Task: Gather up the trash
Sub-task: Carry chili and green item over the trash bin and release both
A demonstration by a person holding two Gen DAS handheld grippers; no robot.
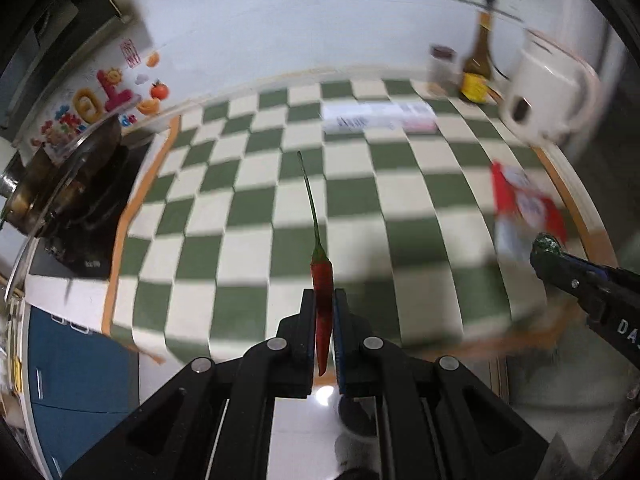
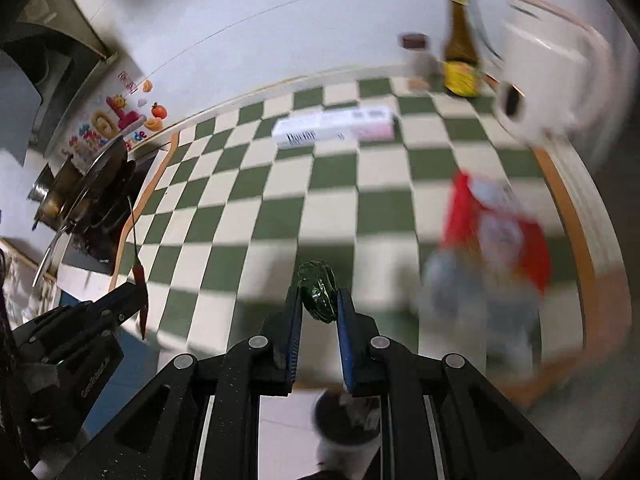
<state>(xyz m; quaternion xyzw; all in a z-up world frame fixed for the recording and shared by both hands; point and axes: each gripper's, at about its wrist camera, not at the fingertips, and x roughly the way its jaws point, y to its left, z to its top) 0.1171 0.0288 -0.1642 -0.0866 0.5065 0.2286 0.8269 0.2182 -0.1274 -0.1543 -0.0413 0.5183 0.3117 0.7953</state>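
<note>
Fingers of the left gripper (image 1: 324,304) pinch a red chili (image 1: 322,280), stem pointing far; the right gripper (image 2: 319,300) clamps a crumpled green wrapper (image 2: 318,295). Both hang above the checkered tablecloth (image 1: 248,216), a red packet (image 2: 500,224) lying right, a white box (image 2: 334,126) far.

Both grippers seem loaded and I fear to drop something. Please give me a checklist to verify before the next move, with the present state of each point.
1. Left gripper shut on the red chili pepper: ok.
2. Pepper seated deep: ok, its body lies between the pads, only the stem sticks out.
3. Right gripper shut on the crumpled green wrapper: ok, though held only at the fingertips.
4. Trash bin under the right gripper: cannot tell, a dark round container shows there, blurred.
5. Red packet still on the checkered tablecloth: not ok, uncollected.
</note>
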